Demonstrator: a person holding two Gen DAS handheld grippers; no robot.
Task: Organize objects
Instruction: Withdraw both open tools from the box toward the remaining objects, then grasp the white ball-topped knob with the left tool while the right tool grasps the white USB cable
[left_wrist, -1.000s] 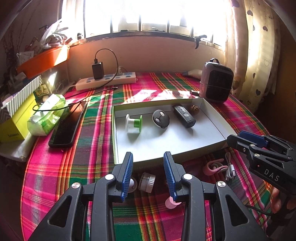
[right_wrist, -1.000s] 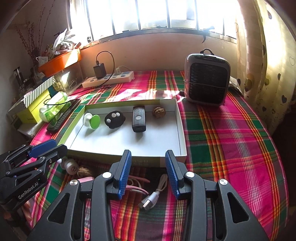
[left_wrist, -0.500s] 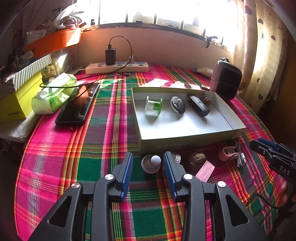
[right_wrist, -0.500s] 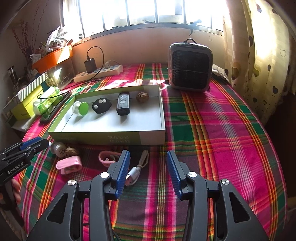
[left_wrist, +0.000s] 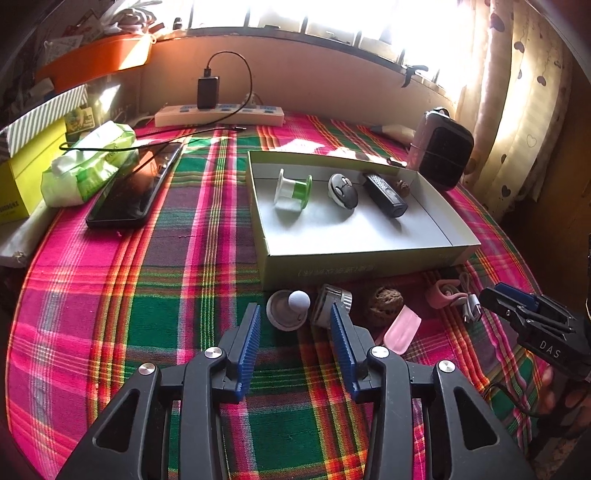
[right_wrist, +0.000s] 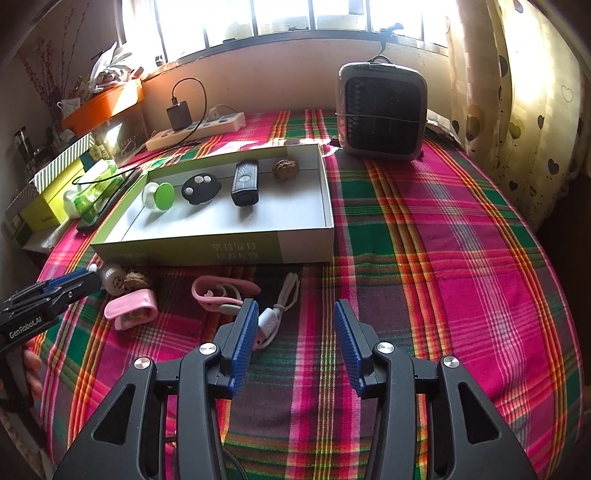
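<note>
An open cardboard box (left_wrist: 354, 258) holds a green-white spool (left_wrist: 291, 188), a black fob (left_wrist: 343, 190), a black remote (left_wrist: 384, 194) and a walnut (left_wrist: 403, 187). In front of it on the plaid cloth lie a grey disc with a white knob (left_wrist: 288, 310), a small metal-rimmed cylinder (left_wrist: 332, 301), a second walnut (left_wrist: 386, 304), a pink clip (right_wrist: 131, 308), a pink earphone (right_wrist: 218, 293) and a white cable (right_wrist: 275, 315). My left gripper (left_wrist: 294, 314) is opening, the disc lying loose between its fingers. My right gripper (right_wrist: 294, 314) stands open, the cable beside its left finger.
A grey fan heater (right_wrist: 380, 110) stands behind the box at the right. A power strip (left_wrist: 221, 114) with a charger lies under the window. A phone (left_wrist: 133, 188), a tissue pack (left_wrist: 88, 162) and a yellow carton (left_wrist: 22, 177) crowd the left edge. Curtains hang at the right.
Both grippers have drawn back from the box and sunk toward the cloth. The left one now has the knobbed disc between its fingers, which stand wider. The right jaws have widened a little.
</note>
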